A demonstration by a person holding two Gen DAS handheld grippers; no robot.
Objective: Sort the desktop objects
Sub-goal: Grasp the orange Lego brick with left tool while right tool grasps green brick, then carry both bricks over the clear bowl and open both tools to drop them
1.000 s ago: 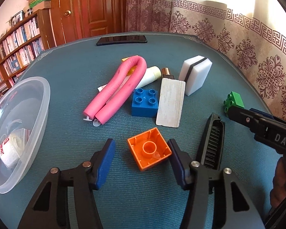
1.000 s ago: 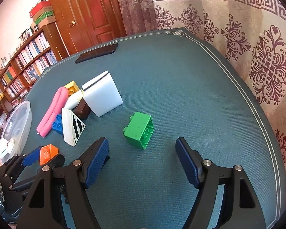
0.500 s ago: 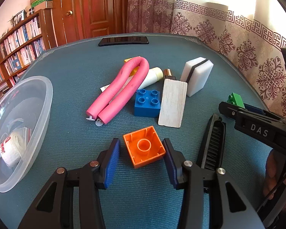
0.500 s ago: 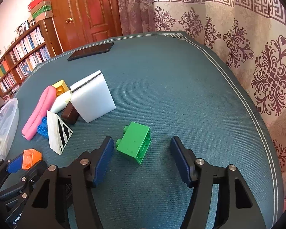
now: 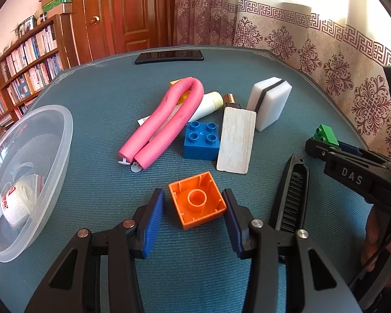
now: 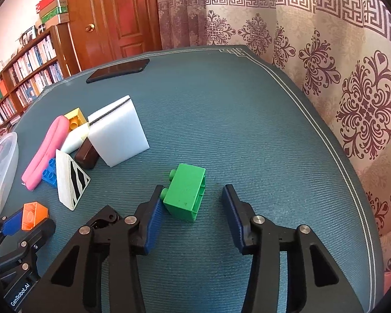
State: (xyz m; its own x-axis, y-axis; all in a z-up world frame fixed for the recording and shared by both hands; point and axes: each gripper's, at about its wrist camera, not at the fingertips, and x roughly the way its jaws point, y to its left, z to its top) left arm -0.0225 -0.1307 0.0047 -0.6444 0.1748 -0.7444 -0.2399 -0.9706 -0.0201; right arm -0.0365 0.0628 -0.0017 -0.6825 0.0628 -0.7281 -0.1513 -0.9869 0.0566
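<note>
An orange brick (image 5: pixel 196 199) lies upside down on the teal tabletop between the blue pads of my left gripper (image 5: pixel 193 206). The gripper is open; its right pad is at the brick's corner and its left pad stands a little off. A green brick (image 6: pixel 186 191) lies on its side between the pads of my right gripper (image 6: pixel 193 198), also open. There the left pad touches the brick's studs and the right pad is well clear. The right gripper (image 5: pixel 325 147) also shows at the right of the left wrist view, behind the green brick (image 5: pixel 325 133).
A pink foam roller (image 5: pixel 166 117), blue brick (image 5: pixel 200 140), wooden block (image 5: pixel 237 140), white sponge (image 5: pixel 271 104) and white tube (image 5: pixel 208 104) cluster mid-table. A black comb (image 5: pixel 292 195) lies right of the orange brick. A clear bowl (image 5: pixel 62 140) sits left, a phone (image 5: pixel 169 56) far back.
Both grippers moved forward and narrowed: the left now straddles the orange brick, the right now straddles the green brick with its left pad against it.
</note>
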